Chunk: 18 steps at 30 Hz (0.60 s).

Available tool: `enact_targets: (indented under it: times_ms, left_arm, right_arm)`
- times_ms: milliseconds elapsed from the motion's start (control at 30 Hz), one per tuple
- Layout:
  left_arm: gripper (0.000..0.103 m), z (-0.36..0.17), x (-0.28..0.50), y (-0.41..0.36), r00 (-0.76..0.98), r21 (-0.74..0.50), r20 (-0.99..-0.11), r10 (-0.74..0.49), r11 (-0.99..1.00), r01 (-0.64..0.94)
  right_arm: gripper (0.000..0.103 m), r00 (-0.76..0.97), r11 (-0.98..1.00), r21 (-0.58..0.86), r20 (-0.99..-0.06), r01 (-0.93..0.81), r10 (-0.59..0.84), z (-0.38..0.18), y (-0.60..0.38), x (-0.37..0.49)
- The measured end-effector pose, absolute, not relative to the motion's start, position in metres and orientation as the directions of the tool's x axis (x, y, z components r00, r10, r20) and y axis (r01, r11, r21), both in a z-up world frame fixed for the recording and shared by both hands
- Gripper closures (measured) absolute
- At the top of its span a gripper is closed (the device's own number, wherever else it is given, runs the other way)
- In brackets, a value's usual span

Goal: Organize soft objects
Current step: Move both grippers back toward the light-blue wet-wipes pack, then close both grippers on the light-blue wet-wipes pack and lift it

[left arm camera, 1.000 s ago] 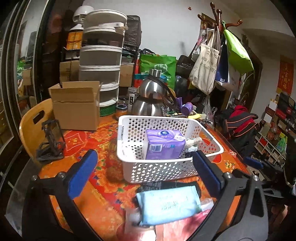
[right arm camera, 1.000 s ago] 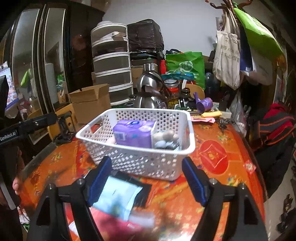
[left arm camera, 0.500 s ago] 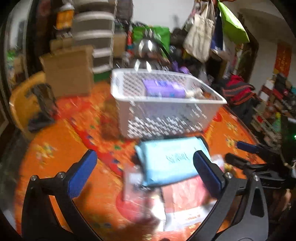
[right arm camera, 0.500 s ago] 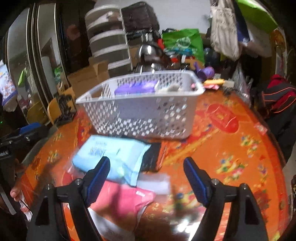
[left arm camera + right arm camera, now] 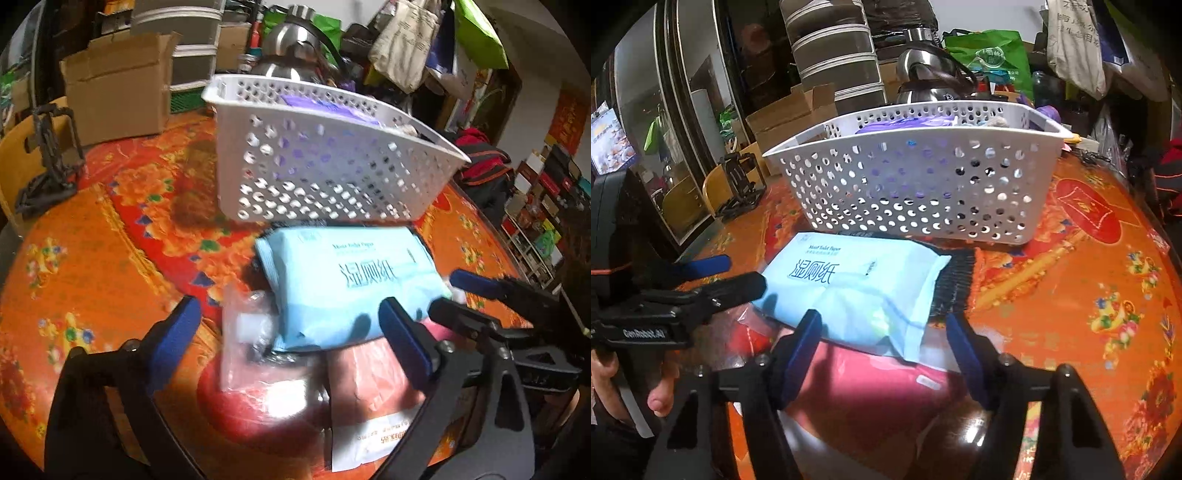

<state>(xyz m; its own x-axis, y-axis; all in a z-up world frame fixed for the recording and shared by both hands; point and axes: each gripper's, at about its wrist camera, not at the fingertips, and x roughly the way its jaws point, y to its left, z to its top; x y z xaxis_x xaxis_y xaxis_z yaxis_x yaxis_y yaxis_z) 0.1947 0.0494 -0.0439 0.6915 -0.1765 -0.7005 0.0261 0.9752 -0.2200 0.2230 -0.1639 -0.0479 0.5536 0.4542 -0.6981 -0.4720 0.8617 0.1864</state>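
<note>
Clutter fills the background: stacked drawers, a cardboard box [image 5: 122, 96], a steel kettle [image 5: 295, 51] and hanging bags along the upper edge of both views. Across the middle spreads the table [image 5: 92, 258] with its orange and red flowered cover. On it, in the upper centre of both frames, stands a white perforated basket [image 5: 325, 162] with a purple tissue pack [image 5: 317, 105] inside.

Just below the basket, in the centre of the left wrist view, lies a light blue wet-wipe pack [image 5: 351, 284], resting on top of a pink packet [image 5: 373, 398] and a clear plastic bag [image 5: 251, 350] at its lower left. A dark ribbed item [image 5: 955, 280] shows under the blue pack's right end in the right wrist view.

The left tongs [image 5: 291, 332] stand at the bottom of their frame, jaws apart and just closing in, the near edge of the blue pack between them but not pinched. The right tongs [image 5: 882, 332] stand likewise at lower centre, jaws apart and just narrowing, straddling the pack's near corner without pressing it. A hand [image 5: 613, 387] grips the left tool at lower left.
</note>
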Motion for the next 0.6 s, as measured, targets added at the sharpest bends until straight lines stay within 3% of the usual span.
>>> enact_targets:
  times_ms: [167, 600]
  left_arm:
    - [0.024, -0.057, 0.199, 0.04, 0.681, -0.207, -0.704, -0.198, 0.976, 0.07]
    - [0.024, -0.07, 0.202, 0.035, 0.661, -0.236, -0.702, -0.266, 0.962, 0.136]
  right_arm:
    - [0.045, 0.54, 0.852, 0.171, -0.708, -0.495, 0.455, -0.053, -0.156, 0.224]
    - [0.048, 0.493, 0.833, 0.224, -0.718, -0.505, 0.492, -0.065, -0.158, 0.232]
